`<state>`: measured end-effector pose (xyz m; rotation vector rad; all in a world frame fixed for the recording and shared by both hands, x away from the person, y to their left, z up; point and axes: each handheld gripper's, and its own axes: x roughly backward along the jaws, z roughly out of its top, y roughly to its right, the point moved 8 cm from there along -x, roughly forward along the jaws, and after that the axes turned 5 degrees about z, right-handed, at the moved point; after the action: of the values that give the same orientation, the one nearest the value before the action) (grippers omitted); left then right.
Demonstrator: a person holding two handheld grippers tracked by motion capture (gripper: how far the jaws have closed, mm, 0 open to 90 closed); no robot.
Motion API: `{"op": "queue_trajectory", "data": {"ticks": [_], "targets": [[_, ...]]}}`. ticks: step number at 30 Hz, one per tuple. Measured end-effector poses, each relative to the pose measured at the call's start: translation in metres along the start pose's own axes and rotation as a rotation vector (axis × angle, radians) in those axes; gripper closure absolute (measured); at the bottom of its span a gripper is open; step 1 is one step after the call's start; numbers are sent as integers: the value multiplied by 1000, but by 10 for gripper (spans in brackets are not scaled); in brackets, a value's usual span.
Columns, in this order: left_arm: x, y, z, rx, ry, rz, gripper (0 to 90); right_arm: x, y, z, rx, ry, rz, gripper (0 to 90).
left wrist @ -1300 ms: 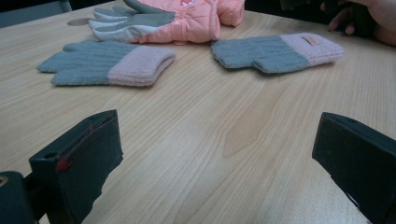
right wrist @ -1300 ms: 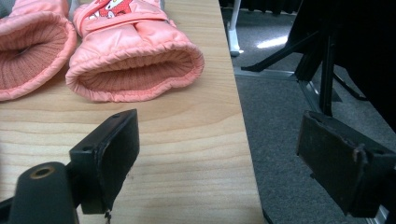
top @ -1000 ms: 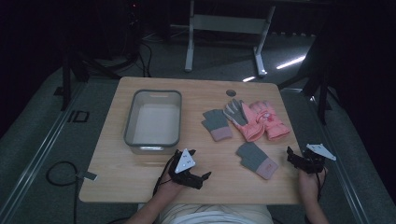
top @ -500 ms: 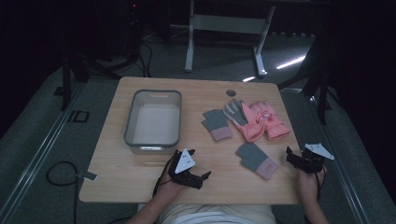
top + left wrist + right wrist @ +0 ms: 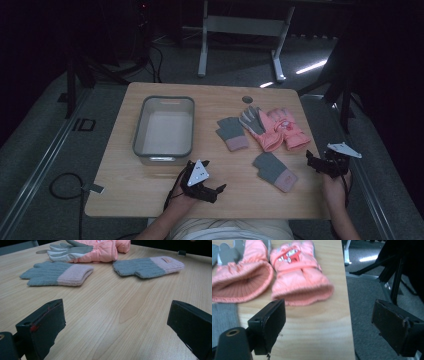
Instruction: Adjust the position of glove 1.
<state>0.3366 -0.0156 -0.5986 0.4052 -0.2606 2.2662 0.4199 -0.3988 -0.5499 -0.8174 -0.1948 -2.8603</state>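
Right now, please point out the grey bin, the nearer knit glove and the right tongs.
grey bin (image 5: 141, 126), high view, on its left rim.
nearer knit glove (image 5: 270, 167), high view, on its grey palm.
right tongs (image 5: 320, 164), high view, midway between the tips.

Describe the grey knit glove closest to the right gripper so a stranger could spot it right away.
Start at the wooden table and look to the right of the grey bin. Four gloves lie there; take the near glove, at the table's front edge between the two grippers. It is grey knit with a pink cuff like the far knit glove, but lies alone, apart from the puffy pink pair.
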Motion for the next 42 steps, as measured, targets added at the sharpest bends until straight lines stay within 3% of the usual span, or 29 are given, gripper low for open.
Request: {"op": "queue_trajectory", "data": {"ticks": [7, 9, 14, 21, 27, 37, 42], "targets": [[0, 0, 0, 3, -1, -4, 11, 7, -2, 36, 3, 54, -7, 133], [0, 0, 0, 2, -2, -4, 11, 7, -3, 43, -16, 38, 12, 144], [0, 0, 0, 3, -1, -6, 11, 8, -6, 62, -34, 53, 2, 154], [0, 0, 0, 1, -2, -7, 11, 2, -17, 87, -41, 51, 58, 127], [0, 1, 0, -3, -3, -10, 11, 0, -33, 110, -57, 100, 128, 114], [0, 1, 0, -4, -3, -11, 11, -8, -64, 136, 1, 105, 210, 117], [0, 1, 0, -4, -3, -13, 11, -11, -79, 149, 35, 139, 243, 151]]}}
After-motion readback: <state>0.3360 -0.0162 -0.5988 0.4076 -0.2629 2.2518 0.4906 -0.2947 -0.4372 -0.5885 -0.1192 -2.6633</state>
